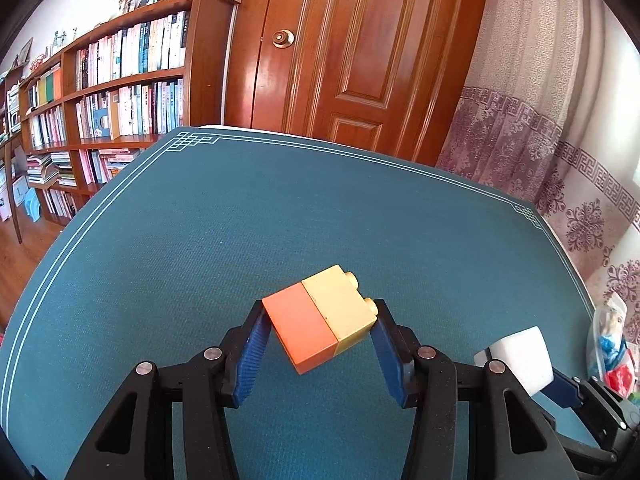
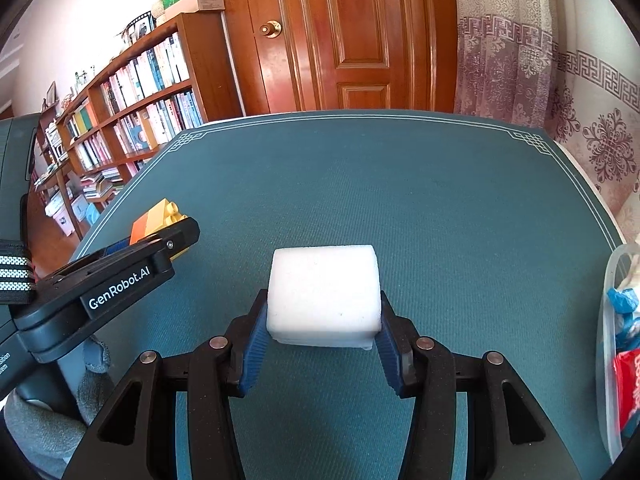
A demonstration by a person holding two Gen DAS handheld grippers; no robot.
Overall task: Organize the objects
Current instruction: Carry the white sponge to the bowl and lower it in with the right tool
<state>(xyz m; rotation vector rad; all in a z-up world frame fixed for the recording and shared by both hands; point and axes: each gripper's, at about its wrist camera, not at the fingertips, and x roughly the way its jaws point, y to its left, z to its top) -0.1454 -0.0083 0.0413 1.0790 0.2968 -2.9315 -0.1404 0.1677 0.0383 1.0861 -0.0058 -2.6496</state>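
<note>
An orange and yellow toy brick block (image 1: 320,316) hangs tilted above the teal table mat (image 1: 240,220), with my left gripper (image 1: 318,330) shut on its two sides. In the right wrist view the same block (image 2: 158,218) pokes out past the left gripper (image 2: 176,236) at the left. A white foam block (image 2: 323,294) is clamped between the blue pads of my right gripper (image 2: 322,320), held over the mat (image 2: 400,184). In the left wrist view the foam block (image 1: 520,356) and the right gripper (image 1: 540,376) show at the lower right.
A clear plastic container (image 2: 618,344) with blue and red items stands at the mat's right edge. Behind the table are a wooden door (image 2: 352,32), a bookshelf (image 2: 132,92) at left and a patterned curtain (image 2: 520,60) at right. A gloved hand (image 2: 48,420) holds the left gripper.
</note>
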